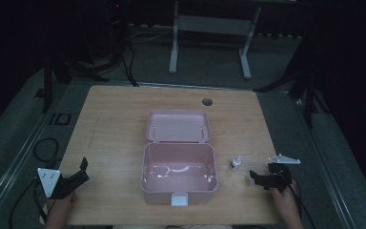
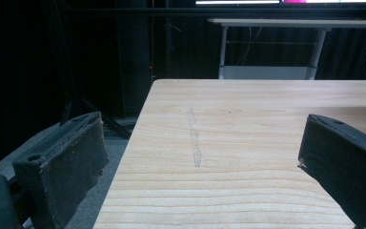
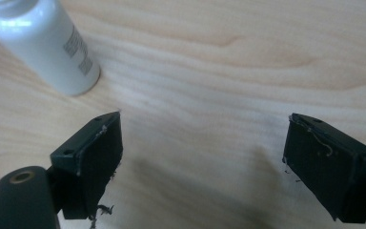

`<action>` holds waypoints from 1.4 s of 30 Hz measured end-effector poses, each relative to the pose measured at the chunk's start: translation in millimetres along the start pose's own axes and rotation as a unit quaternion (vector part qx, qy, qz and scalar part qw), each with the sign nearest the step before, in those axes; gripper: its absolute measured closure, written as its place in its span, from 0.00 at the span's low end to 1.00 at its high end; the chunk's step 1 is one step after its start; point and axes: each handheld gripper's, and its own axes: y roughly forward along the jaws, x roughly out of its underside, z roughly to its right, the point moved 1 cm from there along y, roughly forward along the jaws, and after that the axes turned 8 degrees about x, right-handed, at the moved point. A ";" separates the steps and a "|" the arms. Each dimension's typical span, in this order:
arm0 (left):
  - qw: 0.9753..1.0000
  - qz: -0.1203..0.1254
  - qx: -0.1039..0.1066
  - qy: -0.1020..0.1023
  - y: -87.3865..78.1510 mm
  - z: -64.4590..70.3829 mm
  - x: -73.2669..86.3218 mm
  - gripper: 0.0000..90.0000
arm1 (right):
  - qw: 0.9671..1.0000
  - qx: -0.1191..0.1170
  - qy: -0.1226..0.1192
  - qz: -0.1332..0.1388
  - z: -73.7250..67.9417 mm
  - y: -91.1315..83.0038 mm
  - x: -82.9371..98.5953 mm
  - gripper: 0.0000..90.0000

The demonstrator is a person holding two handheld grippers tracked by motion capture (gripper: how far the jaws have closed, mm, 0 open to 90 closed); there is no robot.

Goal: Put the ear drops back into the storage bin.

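A pink plastic box (image 1: 179, 171) stands open in the middle of the wooden table (image 1: 114, 129), its lid (image 1: 177, 126) laid back behind it. A small white bottle (image 1: 236, 163) (image 3: 47, 45) stands just right of the box. My right gripper (image 1: 259, 177) (image 3: 202, 162) hovers low over the table a little right of the bottle, open, nothing between its jaws. At the table's front left corner my left gripper (image 1: 82, 171) (image 2: 202, 162) is open too, pointing across bare wood.
The box has a white latch (image 1: 179, 199) at its front. A round cable hole (image 1: 207, 101) sits near the table's far edge. Beyond the table stand a white desk frame (image 1: 209, 38) and dark stands. Cables (image 1: 43, 148) lie on the floor at the left.
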 end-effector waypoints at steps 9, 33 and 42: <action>1.000 0.000 0.000 -0.001 0.4 -0.1 0.1 0.03 | 0.994 -0.017 -0.049 -0.093 -4.5 -12.2 -13.7 0.13; 1.000 -0.001 0.000 -0.002 0.4 -0.3 0.2 0.03 | 0.938 -0.063 -0.172 -0.293 -11.5 -30.9 -39.1 0.14; 1.000 -0.001 0.002 -0.003 0.5 -0.4 0.2 0.03 | 0.925 -0.059 -0.193 -0.324 -18.3 -31.7 -50.4 0.13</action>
